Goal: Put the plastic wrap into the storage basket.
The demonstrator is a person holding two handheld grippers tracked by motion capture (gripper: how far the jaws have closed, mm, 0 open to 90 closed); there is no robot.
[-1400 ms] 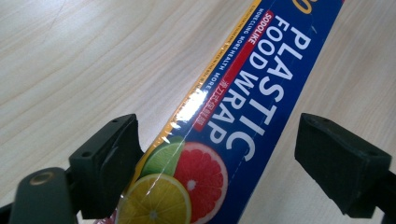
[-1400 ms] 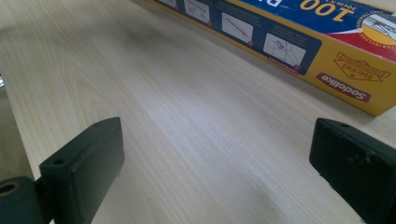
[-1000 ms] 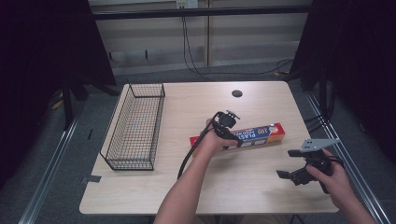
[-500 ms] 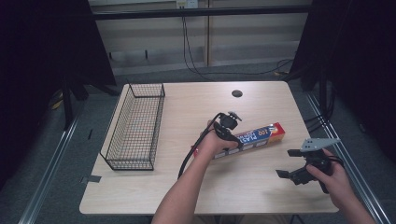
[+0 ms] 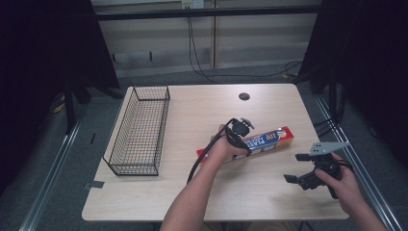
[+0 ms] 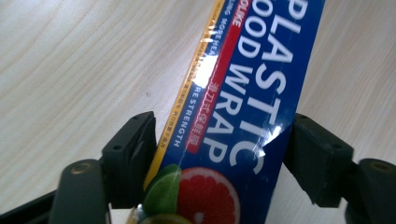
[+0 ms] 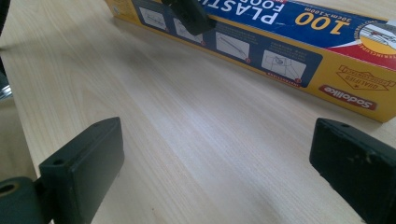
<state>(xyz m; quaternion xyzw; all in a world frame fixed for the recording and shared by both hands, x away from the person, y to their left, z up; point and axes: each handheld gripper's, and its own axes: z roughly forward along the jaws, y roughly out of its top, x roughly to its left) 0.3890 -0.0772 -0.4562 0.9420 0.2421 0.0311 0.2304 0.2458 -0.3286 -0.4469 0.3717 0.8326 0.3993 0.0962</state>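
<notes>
The plastic wrap box lies flat on the table, right of its middle and slanting up toward the right edge, and the left gripper stands over the box's middle with its jaws set on either long side. In the left gripper view those jaws have just been closing on the box, and both pads now press its edges. The right gripper hovers near the table's right edge, well apart from the box, its jaws spread wide with nothing between them, and a wire basket stands on the table's left side.
</notes>
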